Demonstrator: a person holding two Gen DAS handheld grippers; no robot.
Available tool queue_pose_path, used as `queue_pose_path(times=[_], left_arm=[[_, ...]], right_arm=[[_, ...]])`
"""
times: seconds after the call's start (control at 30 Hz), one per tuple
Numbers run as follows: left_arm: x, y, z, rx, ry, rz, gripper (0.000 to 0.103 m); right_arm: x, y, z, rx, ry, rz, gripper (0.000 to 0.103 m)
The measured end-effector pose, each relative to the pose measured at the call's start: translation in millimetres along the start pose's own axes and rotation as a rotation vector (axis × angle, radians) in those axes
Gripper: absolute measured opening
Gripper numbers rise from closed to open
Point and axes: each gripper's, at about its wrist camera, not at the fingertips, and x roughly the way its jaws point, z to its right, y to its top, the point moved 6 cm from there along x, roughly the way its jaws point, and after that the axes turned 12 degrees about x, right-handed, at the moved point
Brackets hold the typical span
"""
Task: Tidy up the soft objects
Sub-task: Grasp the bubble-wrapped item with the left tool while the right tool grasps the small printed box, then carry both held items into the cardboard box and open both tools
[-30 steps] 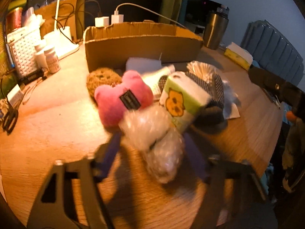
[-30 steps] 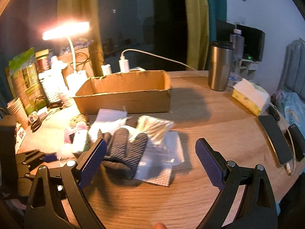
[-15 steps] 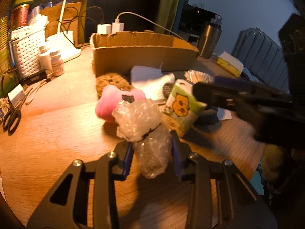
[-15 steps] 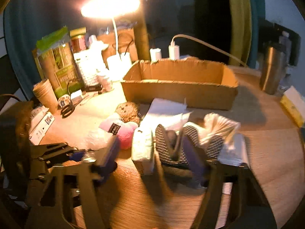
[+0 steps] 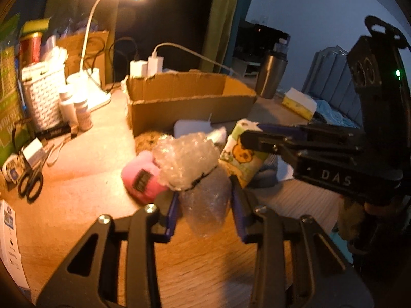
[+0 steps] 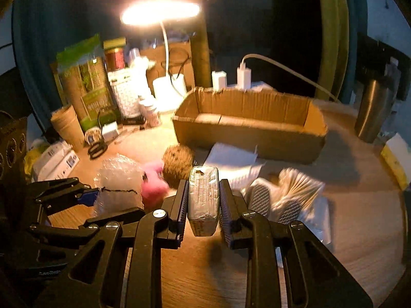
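We see right tongs [image 6: 203, 205] just closed on tissue pack [image 6: 203, 197]; left tongs [image 5: 204, 205] hold bubble wrap [image 5: 195, 169], lifted off bench [image 5: 77, 200]. Box [image 6: 246, 123] likely next.

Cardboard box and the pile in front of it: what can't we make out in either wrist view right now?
- Cardboard box: left wrist view, near wall hides the floor; contents unknown.
- Brown fuzzy ball: left wrist view, mostly behind the bubble wrap.
- Tissue pack: right wrist view, print glared and blurred; its far end hides the table behind it.
- Cotton swabs: right wrist view, motion blur.
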Motion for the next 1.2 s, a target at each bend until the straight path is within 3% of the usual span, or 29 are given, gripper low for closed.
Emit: queue_pose_path(times=[0.57,0.97,1.2], left_arm=[[-1,83,5,0.042,0.073,0.115,0.037],[2,159,14,0.08,0.119,0.237,0.037],[16,186,7,0.052,0.143,0.273,0.037]], right_arm=[[-46,62,47,0.027,-0.001,0.163,0.026],[-56,114,87,0.042,-0.007,0.256,0.026],[-36,129,100,0.052,0.002,0.25,0.026]])
